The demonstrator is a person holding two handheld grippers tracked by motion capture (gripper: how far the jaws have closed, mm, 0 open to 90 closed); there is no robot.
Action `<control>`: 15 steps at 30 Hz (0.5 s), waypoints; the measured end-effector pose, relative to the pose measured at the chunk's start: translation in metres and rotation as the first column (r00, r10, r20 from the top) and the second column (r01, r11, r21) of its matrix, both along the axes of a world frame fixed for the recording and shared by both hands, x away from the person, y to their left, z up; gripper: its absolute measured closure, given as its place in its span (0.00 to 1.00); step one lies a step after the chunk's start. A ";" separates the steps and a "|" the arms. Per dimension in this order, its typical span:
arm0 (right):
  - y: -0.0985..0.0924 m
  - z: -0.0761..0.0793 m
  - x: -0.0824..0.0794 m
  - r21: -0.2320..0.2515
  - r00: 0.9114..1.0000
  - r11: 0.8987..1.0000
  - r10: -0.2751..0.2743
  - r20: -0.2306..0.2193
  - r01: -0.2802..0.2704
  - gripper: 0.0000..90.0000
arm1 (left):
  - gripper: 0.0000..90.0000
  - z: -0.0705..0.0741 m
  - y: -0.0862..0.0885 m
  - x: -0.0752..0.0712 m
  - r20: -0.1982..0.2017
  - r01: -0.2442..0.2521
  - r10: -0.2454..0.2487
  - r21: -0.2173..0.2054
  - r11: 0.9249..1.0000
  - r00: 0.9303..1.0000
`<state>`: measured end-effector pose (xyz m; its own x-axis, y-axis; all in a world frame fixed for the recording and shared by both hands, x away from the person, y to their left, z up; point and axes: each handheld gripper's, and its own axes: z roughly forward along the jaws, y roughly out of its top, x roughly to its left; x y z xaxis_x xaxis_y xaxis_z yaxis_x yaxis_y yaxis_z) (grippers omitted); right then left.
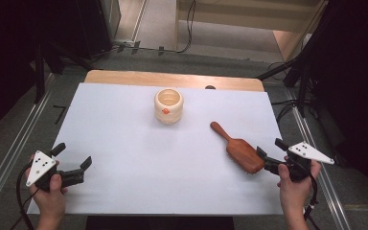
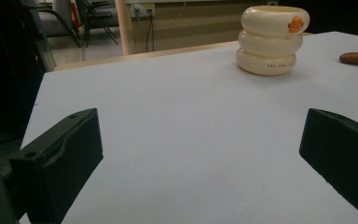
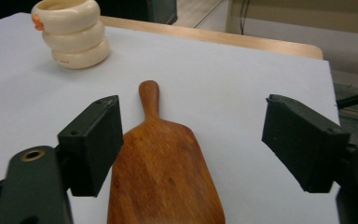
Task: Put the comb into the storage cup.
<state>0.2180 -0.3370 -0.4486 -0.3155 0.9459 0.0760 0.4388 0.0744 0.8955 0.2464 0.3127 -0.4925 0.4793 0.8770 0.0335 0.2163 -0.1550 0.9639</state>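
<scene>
the right tongs [image 1: 268, 155], at the lower right of the high view, stand released, their two black jaws spread wide and holding nothing. in the right gripper view the jaws rise on either side of the frame and the broad end of the reddish-brown wooden paddle hairbrush [image 3: 161, 172] lies between them, nearer the left jaw than the right; whether that jaw touches the wood i cannot tell. the hairbrush lies flat on the white-covered bench [image 1: 124, 143], wooden back up, bristles peeping out at its lower edge in the high view. its long axis runs from the paddle head at the lower right up and left to the slim handle, so the handle points away from the right tongs and toward the middle of the frame.

the left tongs [image 1: 72, 160], at the lower left of the high view, are likewise released, jaws apart over bare bench with nothing between them, well apart from the hairbrush. the right hand is plainly the nearer one, and i judge any grasp of the brush would fall to it, closing across the head rather than the handle.

farther out, toward the upper centre of the high view, stands a cream ribbed cup of three stacked rings with a small orange mark [image 1: 168, 105], upright, apart from the brush handle.
</scene>
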 end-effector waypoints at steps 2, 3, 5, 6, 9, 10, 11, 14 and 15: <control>0.002 0.005 0.007 -0.004 1.000 1.000 0.023 -0.014 -0.023 0.29 | 0.00 0.000 0.000 0.000 -0.001 0.001 -0.001 0.001 1.000 1.000; 0.004 0.007 0.011 -0.008 0.999 0.999 0.037 -0.024 -0.037 0.34 | 0.00 0.000 0.000 0.000 0.000 0.001 -0.001 0.001 1.000 1.000; 0.008 0.012 0.019 -0.027 0.997 0.998 0.053 -0.047 -0.055 0.42 | 0.00 0.000 0.000 0.000 0.001 0.002 -0.002 -0.001 1.000 1.000; 0.010 0.013 0.024 -0.037 0.996 0.997 0.060 -0.061 -0.063 0.48 | 0.00 0.000 0.000 0.000 0.000 0.003 -0.003 -0.001 1.000 1.000; 0.018 0.019 0.037 -0.063 0.992 0.994 0.084 -0.097 -0.090 0.61 | 0.00 0.000 0.000 0.000 0.000 0.004 -0.004 -0.001 1.000 1.000; 0.020 0.020 0.042 -0.068 0.990 0.992 0.098 -0.105 -0.105 0.66 | 0.00 0.000 0.000 0.000 0.000 0.004 -0.004 -0.001 1.000 1.000; 0.023 0.022 0.046 -0.078 0.988 0.990 0.104 -0.118 -0.114 0.69 | 0.00 0.000 0.000 0.000 -0.001 0.004 -0.004 -0.001 1.000 1.000; 0.033 0.025 0.060 -0.133 0.979 0.980 0.130 -0.155 -0.151 0.79 | 0.00 0.000 0.000 0.000 0.000 0.004 -0.004 -0.004 1.000 1.000; 0.035 0.026 0.064 -0.141 0.975 0.976 0.144 -0.169 -0.168 0.82 | 0.00 0.000 0.000 0.000 0.000 0.004 -0.004 -0.004 1.000 1.000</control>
<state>0.2819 -0.3018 -0.4221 -0.4559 0.8900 -0.0062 0.5447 0.2845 0.7889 0.2468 0.3125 -0.4927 0.4825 0.8754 0.0299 0.2161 -0.1521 0.9645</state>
